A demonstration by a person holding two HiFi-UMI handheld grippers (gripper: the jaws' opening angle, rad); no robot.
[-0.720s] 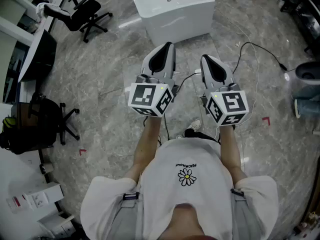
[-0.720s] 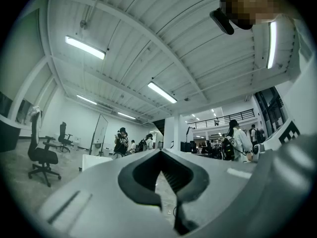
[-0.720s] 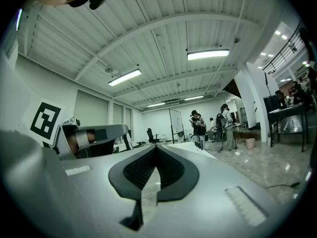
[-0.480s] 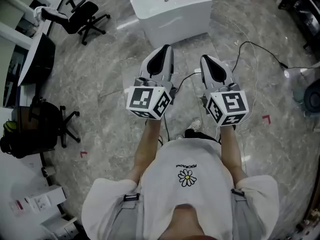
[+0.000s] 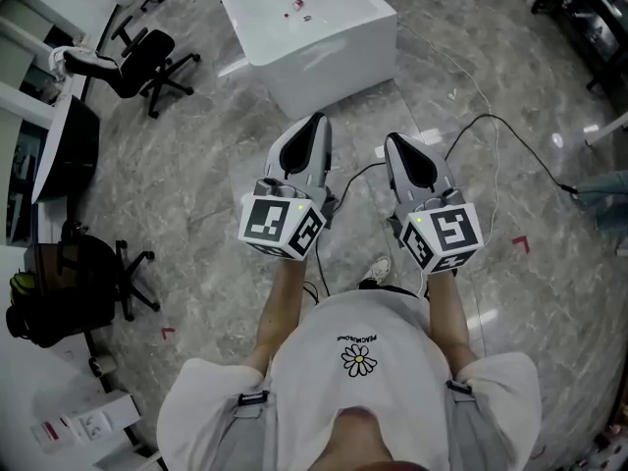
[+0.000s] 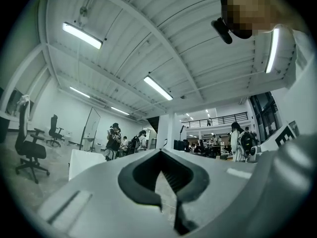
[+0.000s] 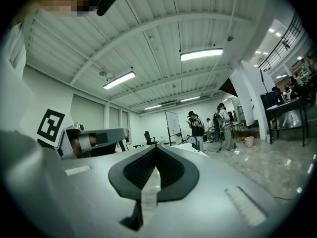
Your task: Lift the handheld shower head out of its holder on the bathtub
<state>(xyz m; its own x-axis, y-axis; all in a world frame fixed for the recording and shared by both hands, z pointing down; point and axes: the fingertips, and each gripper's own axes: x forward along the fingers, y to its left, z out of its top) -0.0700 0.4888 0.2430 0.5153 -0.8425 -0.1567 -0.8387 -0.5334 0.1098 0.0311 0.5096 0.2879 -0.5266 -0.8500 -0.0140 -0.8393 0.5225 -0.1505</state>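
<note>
A white bathtub (image 5: 324, 47) stands on the marble floor at the top of the head view, some way ahead of me. Small red and chrome fittings (image 5: 294, 10) sit on its rim; the shower head is too small to make out. My left gripper (image 5: 312, 123) and right gripper (image 5: 394, 141) are held side by side at chest height, both pointing toward the tub and well short of it. In the left gripper view the left gripper (image 6: 160, 152) is shut and empty, with the tub (image 6: 84, 161) low at the left. The right gripper (image 7: 155, 147) is likewise shut on nothing.
Black office chairs (image 5: 147, 55) stand at the upper left, and another one (image 5: 74, 278) by the desk at the left. A black cable (image 5: 510, 130) runs over the floor at the right. Boxes (image 5: 83, 422) lie at the lower left. People (image 6: 115, 140) stand far off.
The tub now shows more fully and further left in the head view, and the chairs have shifted. Both grippers have stayed shut and side by side, moving slightly left.
</note>
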